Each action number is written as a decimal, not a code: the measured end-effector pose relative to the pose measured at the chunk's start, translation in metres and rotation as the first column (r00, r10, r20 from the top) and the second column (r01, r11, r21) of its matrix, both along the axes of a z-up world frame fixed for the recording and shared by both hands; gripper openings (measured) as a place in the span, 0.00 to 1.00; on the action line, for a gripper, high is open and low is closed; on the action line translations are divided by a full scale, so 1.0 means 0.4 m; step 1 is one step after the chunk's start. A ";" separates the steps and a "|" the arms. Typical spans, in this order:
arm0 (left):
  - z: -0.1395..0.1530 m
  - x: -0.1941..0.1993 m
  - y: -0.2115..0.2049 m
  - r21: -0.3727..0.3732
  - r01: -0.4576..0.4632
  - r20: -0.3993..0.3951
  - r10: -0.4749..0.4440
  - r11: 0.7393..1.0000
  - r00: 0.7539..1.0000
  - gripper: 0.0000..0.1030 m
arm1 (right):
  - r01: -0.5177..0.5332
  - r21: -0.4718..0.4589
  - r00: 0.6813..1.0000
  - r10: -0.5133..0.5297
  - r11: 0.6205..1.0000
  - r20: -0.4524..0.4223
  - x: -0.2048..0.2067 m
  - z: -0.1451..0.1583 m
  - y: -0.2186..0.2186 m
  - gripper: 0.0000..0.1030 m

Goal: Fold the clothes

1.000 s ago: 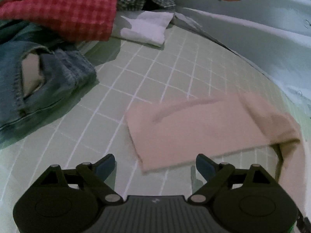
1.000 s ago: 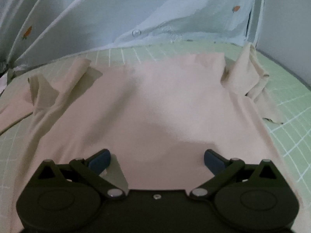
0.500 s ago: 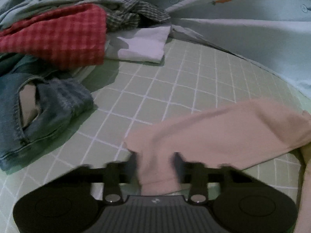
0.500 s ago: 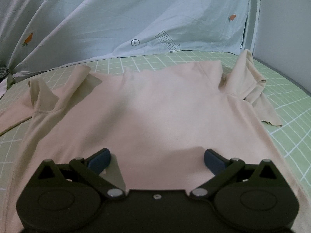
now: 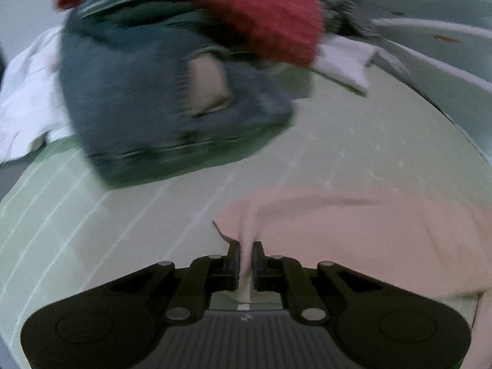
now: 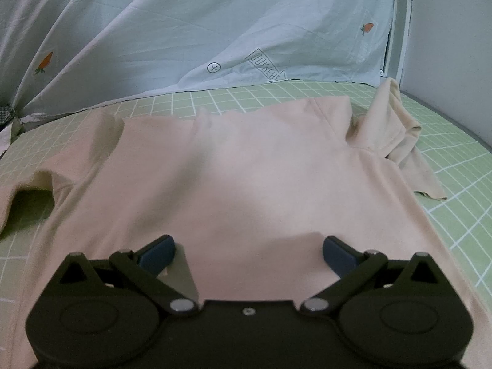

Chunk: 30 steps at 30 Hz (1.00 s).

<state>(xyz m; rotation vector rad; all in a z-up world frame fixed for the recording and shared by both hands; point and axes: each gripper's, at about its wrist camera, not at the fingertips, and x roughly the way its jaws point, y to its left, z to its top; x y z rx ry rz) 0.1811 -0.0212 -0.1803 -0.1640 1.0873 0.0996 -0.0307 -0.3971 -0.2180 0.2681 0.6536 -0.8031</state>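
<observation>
A: Looking at the left wrist view, what is changing? The left gripper (image 5: 245, 256) was wide open above the sleeve end 1 second ago, and now its fingers are almost touching, with a thin fold of the pink sleeve (image 5: 353, 230) pinched between them.

B: So the grasp is made. The picture is also blurring strongly, so the hand is probably swinging already. The sleeve is lifting at the cuff, and it is likely going to be carried over onto the body of the pink shirt (image 6: 246, 184).

A: And the right gripper (image 6: 248, 253)?

B: It is staying wide open, holding nothing, and hovering above the lower part of the shirt, the same as 1 second ago. The shirt is lying spread on the green gridded mat (image 6: 446, 160), collar toward the pale blue sheet (image 6: 215, 30).

A: What is standing in the way?

B: Near the left gripper a pile is waiting: the blue jeans (image 5: 153, 101), a red checked cloth (image 5: 246, 9) on top of them, and a white garment (image 5: 344, 58) behind. The jeans are near the sleeve but apart from it. The other sleeve (image 6: 396, 132) is bunching at the right shoulder and is not yet folded.
</observation>
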 end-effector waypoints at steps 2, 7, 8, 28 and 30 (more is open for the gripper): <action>0.005 -0.023 0.027 0.001 -0.027 -0.005 0.027 1.000 1.000 0.09 | 0.003 0.000 1.000 -0.003 1.000 0.000 0.001 -0.001 0.001 1.00; 0.006 -0.078 0.059 -0.020 -0.074 -0.031 0.073 0.997 0.997 0.09 | 0.004 -0.001 1.000 -0.004 1.000 -0.001 0.000 -0.001 0.002 1.00; 0.005 -0.087 0.059 -0.019 -0.076 -0.035 0.075 0.997 0.997 0.09 | 0.004 -0.001 1.000 -0.004 1.000 0.000 0.000 -0.002 0.003 1.00; 0.005 -0.248 0.128 0.118 -0.273 0.044 0.270 0.955 0.962 0.10 | -0.123 0.003 0.992 0.123 0.992 -0.006 0.041 -0.001 0.029 1.00; 0.008 -0.255 0.147 0.131 -0.316 0.045 0.313 0.940 0.949 0.10 | -0.161 0.004 0.987 0.161 0.987 -0.006 0.053 -0.001 0.044 1.00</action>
